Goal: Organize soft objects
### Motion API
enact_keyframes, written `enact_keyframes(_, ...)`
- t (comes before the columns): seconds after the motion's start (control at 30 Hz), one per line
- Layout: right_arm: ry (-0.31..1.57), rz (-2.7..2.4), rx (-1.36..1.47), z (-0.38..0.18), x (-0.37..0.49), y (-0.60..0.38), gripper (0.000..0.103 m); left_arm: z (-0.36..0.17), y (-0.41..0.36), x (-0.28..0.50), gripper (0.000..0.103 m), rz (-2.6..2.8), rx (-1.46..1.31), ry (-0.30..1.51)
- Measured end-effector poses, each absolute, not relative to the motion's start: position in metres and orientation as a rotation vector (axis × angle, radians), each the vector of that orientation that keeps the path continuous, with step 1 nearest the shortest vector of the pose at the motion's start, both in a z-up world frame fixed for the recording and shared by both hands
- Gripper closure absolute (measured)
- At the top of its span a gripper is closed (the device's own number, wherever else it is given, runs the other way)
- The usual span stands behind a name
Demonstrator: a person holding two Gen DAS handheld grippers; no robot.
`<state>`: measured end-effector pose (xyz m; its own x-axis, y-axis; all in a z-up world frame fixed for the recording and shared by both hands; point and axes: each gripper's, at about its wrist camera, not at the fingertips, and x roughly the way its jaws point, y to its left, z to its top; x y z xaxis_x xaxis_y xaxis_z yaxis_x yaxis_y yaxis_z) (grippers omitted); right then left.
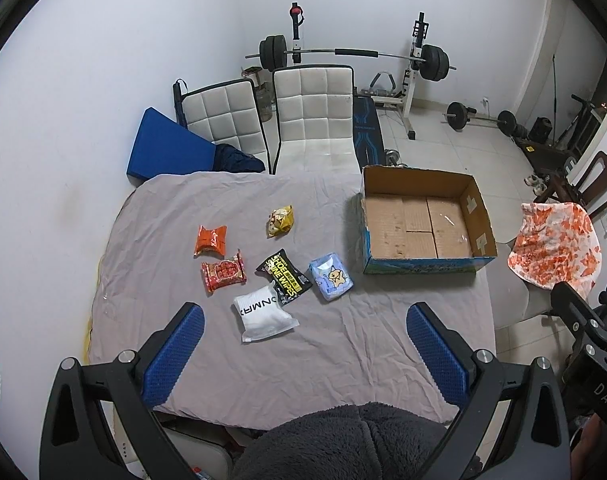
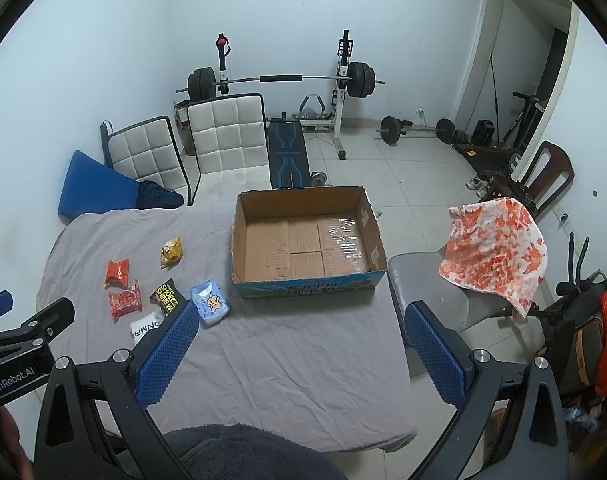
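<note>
Several soft packets lie on the grey cloth-covered table [image 1: 343,360]: a white pouch [image 1: 263,314], a black wipes pack [image 1: 284,275], a light blue tissue pack [image 1: 330,279], a red snack pack [image 1: 224,271], an orange pack [image 1: 210,240] and a yellow pack [image 1: 281,221]. An empty open cardboard box [image 1: 423,220] stands at the table's right. My left gripper [image 1: 305,312] is open and empty, just before the white pouch. My right gripper [image 2: 299,312] is open and empty, before the box [image 2: 307,240]; the blue tissue pack [image 2: 209,302] lies by its left finger.
Two white padded chairs [image 1: 311,112] and a blue cushion [image 1: 165,146] stand behind the table. A chair with an orange-white towel [image 2: 495,248] stands to the right. A barbell rack [image 1: 355,54] and weights fill the room's back. Dark fleece [image 1: 343,440] lies at the near edge.
</note>
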<state>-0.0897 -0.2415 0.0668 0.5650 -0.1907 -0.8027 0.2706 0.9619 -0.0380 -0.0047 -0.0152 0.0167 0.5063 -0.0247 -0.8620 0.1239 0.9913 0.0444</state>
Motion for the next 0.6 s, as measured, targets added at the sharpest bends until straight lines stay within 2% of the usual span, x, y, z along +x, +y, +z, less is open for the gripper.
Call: enact_keyframes(0.6,0.910,-0.270,0.108,0.0709,-0.0978,-0.2443,0.000,0.0192,-0.0136,-0.0069,0.000,-0.089,0.084,1.027)
